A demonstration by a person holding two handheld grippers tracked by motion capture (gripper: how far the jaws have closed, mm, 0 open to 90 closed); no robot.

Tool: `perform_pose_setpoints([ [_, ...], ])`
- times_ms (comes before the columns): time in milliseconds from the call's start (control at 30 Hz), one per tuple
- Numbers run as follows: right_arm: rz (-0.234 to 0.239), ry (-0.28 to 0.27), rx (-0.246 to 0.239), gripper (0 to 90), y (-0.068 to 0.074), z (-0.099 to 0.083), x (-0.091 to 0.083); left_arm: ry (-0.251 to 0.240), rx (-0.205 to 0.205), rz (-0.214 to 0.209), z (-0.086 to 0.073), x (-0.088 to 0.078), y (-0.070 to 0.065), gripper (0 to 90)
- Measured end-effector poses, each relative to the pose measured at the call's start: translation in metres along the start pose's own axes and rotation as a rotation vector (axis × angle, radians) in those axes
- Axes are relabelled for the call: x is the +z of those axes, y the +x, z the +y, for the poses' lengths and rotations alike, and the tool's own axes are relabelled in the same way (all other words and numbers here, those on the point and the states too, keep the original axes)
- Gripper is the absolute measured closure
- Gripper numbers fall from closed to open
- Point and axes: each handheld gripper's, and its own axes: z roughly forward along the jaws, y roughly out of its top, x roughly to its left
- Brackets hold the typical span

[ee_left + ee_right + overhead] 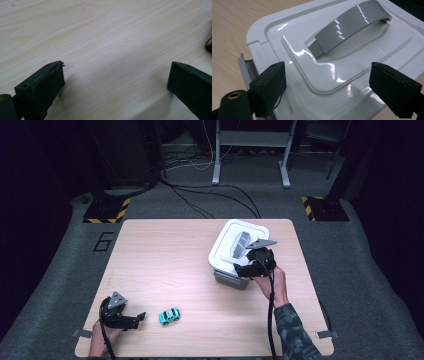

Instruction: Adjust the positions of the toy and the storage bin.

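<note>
A white lid (235, 245) with a grey handle (349, 25) lies on a grey box (231, 280) at the table's far right. The lid sits a little askew, so a strip of the box's grey rim (243, 65) shows beside it. My right gripper (246, 268) hovers at the lid's near edge. In the right gripper view that gripper (327, 72) stands open over the lid, with nothing between its jaws. A small turquoise toy car (170, 316) stands near the front edge. Just to its left my left gripper (136, 319) rests open over bare wood (116, 65).
The light wooden table (165, 260) is bare across its left and middle. Around it lie grey carpet, black cables (210, 195), striped stand bases (106, 211) and a metal frame's legs (216, 170).
</note>
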Motion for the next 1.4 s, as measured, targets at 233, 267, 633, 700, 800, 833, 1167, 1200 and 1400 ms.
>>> perform_pose_setpoints([
  [233, 0.008, 0.008, 0.002, 12.8, -0.006, 0.002, 0.007, 0.0, 0.0, -0.002, 0.0, 0.0, 0.0, 0.4],
  [267, 0.008, 0.008, 0.002, 12.8, -0.006, 0.002, 0.007, 0.0, -0.001, -0.001, 0.0, 0.0, 0.0, 0.4],
  [633, 0.061, -0.004, 0.016, 8.3, -0.007, -0.004, 0.005, 0.002, -0.001, -0.004, 0.0, 0.0, 0.0, 0.4],
  [700, 0.069, -0.005, 0.012, 8.0, -0.004, -0.005, 0.005, 0.001, 0.0, -0.001, 0.0, 0.0, 0.0, 0.5],
  [800, 0.045, -0.01, 0.005, 8.3, 0.0, -0.005, 0.004, 0.0, 0.0, 0.0, 0.0, 0.0, 0.0, 0.5],
  [833, 0.029, -0.019, 0.005, 11.3, -0.001, -0.004, 0.003, 0.0, 0.0, 0.0, 0.0, 0.0, 0.0, 0.5],
  [1167, -0.021, -0.012, 0.024, 12.2, -0.01, -0.007, 0.002, -0.001, 0.002, -0.002, 0.0, 0.0, 0.0, 0.5],
  [1200, -0.023, -0.013, 0.027, 12.2, -0.009, -0.008, 0.003, 0.0, 0.002, -0.002, 0.0, 0.0, 0.0, 0.5],
  [1400, -0.005, -0.019, 0.033, 13.0, -0.006, -0.008, 0.004, -0.005, 0.001, 0.0, 0.0, 0.0, 0.0, 0.5],
])
